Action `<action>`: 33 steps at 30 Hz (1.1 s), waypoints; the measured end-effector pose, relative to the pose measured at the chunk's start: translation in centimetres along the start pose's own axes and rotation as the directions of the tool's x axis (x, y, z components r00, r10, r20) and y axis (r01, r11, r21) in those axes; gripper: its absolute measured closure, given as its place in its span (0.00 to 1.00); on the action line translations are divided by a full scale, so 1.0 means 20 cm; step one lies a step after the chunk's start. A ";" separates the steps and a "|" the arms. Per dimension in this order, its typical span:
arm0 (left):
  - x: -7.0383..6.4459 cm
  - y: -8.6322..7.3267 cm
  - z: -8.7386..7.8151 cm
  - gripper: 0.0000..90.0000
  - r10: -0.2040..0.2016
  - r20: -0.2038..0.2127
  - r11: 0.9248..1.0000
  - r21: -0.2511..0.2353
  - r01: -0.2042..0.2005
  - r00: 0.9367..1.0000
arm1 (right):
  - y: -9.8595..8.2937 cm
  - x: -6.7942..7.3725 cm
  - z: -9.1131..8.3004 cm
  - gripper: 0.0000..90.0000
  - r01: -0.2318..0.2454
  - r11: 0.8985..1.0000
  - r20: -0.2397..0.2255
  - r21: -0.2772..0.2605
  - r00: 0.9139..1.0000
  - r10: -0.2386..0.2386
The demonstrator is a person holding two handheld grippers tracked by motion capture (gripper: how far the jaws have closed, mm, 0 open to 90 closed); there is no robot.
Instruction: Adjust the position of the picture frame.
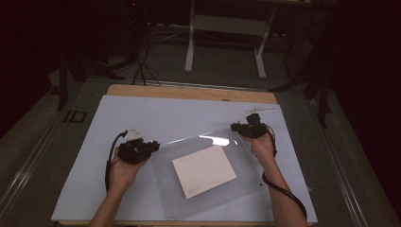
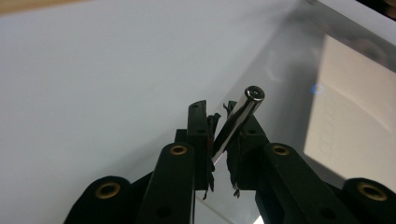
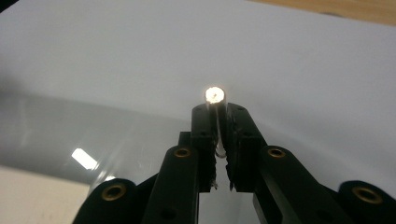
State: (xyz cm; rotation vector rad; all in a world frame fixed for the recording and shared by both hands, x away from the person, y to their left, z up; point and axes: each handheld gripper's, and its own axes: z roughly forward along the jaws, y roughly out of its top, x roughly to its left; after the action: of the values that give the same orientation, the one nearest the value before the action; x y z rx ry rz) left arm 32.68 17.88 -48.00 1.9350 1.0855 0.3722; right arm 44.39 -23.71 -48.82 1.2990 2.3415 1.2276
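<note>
Forearms enter the high view from six o'clock, each hand holding a gripper over a white board (image 1: 142, 113). At nine o'clock the left gripper (image 1: 152, 145) has its jaws pinched on a shiny metal pin (image 2: 238, 117) at the edge of a clear sheet (image 1: 189, 142); a cream card (image 1: 204, 170) lies under that sheet at the centre. At two o'clock the right gripper (image 1: 235, 126) pinches a second pin (image 3: 215, 95) at the sheet's far corner.

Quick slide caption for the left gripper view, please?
Left tongs shut on a shiny metal rod, above a clear plastic sheet covering a cream card.
</note>
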 end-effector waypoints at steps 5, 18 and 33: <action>0.16 0.11 0.08 0.89 -0.039 -0.002 0.999 0.033 0.040 0.999 | -0.03 0.01 0.00 0.92 -0.050 0.999 0.007 -0.001 0.999 0.050; 0.32 0.03 0.39 0.88 -0.184 -0.045 0.978 0.086 0.188 0.982 | -0.20 0.01 0.07 0.90 -0.075 0.997 0.045 0.006 0.996 0.075; 0.31 0.02 0.37 0.88 -0.180 -0.049 0.979 0.093 0.184 0.982 | -0.20 0.02 0.07 0.90 -0.051 0.999 0.050 0.007 0.997 0.051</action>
State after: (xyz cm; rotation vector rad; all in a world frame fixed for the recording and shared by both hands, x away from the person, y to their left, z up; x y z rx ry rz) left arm 40.97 18.74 -52.83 1.9006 1.3174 0.2620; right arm 42.32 -23.65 -52.63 1.3835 2.2950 1.1879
